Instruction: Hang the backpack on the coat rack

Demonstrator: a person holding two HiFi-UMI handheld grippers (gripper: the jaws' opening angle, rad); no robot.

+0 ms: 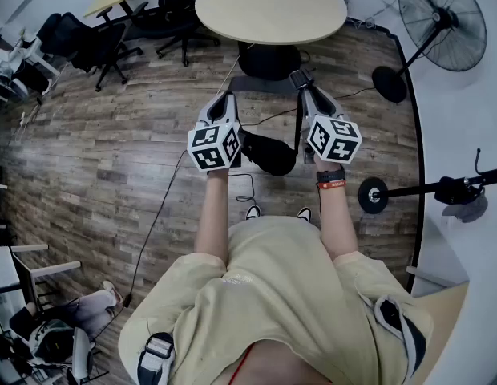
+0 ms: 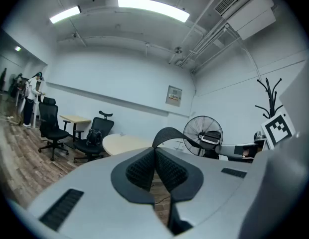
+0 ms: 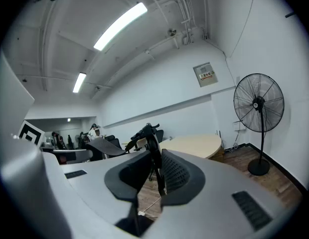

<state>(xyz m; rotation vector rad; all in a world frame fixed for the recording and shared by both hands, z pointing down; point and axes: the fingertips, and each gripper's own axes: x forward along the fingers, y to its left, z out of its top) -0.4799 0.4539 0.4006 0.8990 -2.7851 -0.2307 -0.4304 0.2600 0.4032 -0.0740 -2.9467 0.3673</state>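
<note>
while standing on the wood floor (image 1: 112, 151), holding the black backpack (image 1: 268, 152) up in the air between both tongs, just ahead of the shoes (image 1: 252, 212). with the left gripper (image 2: 155, 163), clamping tight on a padded mesh shoulder strap (image 2: 171, 133), pads pressed together on it. with the right gripper (image 3: 157, 172), pinching narrow on a thin black webbing strap (image 3: 154, 153). keeping the bag well apart from the coat rack (image 2: 268, 96) over by the right wall, beyond the standing fan (image 2: 194, 128).
</note>
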